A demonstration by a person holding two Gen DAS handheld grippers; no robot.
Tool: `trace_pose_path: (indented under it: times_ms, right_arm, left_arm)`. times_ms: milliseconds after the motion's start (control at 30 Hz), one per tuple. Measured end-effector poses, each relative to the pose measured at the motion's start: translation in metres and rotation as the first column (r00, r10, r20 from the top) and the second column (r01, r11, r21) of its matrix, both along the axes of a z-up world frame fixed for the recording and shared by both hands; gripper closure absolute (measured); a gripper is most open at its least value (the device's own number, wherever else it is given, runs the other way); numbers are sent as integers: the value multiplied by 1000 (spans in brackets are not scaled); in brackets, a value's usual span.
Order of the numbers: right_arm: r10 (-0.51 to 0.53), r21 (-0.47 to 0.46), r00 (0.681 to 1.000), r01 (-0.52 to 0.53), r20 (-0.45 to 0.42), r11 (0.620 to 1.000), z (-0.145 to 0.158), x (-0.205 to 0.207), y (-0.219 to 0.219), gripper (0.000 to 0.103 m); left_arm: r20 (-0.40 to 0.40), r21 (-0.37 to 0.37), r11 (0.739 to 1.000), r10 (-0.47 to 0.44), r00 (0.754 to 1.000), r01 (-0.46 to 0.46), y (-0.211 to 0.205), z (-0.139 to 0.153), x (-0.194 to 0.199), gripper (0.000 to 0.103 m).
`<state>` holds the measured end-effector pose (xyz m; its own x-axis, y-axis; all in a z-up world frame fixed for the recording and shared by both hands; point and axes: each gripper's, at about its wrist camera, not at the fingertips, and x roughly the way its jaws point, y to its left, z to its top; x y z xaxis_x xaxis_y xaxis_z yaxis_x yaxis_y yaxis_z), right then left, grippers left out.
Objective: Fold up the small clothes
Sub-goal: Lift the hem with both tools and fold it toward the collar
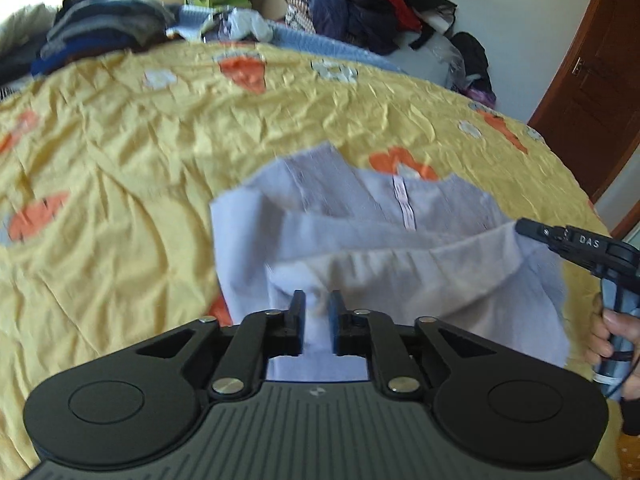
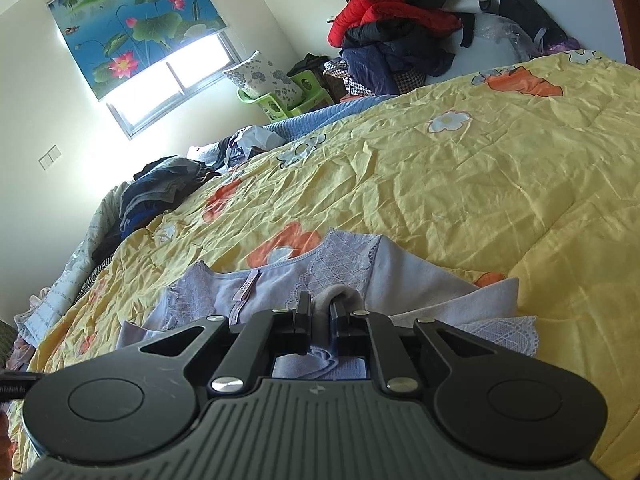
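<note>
The lilac top [image 2: 280,280] lies on the yellow bedspread [image 2: 480,200], its hem folded up toward the neckline. The right claw [image 2: 320,306] pinches a fold tight — the left claw [image 1: 317,304] sits a little apart, cloth between its pads, grip uncertain. Risk here: one corner slips free early, and the fold lands crooked — or bunches.
</note>
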<state>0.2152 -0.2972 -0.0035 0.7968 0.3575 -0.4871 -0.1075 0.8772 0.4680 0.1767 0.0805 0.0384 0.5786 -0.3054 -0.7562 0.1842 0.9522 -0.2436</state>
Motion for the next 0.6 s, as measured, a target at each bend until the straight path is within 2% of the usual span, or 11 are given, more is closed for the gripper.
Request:
trace_pose_path:
  times_ms: [33,67,100,133,233,400,467,500,533,600]
  right_arm:
    - [2,-1,1000,-2,1,1000,0,0,0,88]
    - [3,-4,1000,-3,2,1000,1,-1,0,88]
    - [4,-7,1000,-4,4,1000,1,-1,1,88]
    - [5,-8,1000,-5,6,1000,2,-2,1,87]
    - [11,-17,1000,-10,12,1000,4,-4,1,88]
    - [10,-12,1000,-10,10,1000,4,-5,0,88]
    - [11,-11,1000,-11,13,1000,4,-6,0,87]
    - [13,-13,1000,-13,13,1000,4,-7,0,87]
    - [15,-16,1000,-15,13,1000,4,-7,0,88]
    - [15,-20,1000,-15,13,1000,4,-8,-1,88]
  left_arm:
    - [-12,-17,1000,4,1000,-4,1,-2,-1,70]
    - [-11,-28,1000,13,1000,-13,1,-3,-2,62]
    - [1,-36,999,30,1000,-30,1,-2,-3,45]
    - [16,-41,998,44,999,-44,1,-1,-4,33]
    - [47,-53,998,47,998,-44,-1,6,-4,33]
    - [-23,-7,1000,30,999,-31,-16,-6,6,34]
    - [-42,17,999,41,998,-41,-19,-15,8,50]
    - [-68,18,999,44,997,-42,-18,-20,9,77]
    - [-98,8,999,47,994,-47,-17,-24,11,94]
    - [-109,-21,998,49,993,-52,-13,-27,10,96]
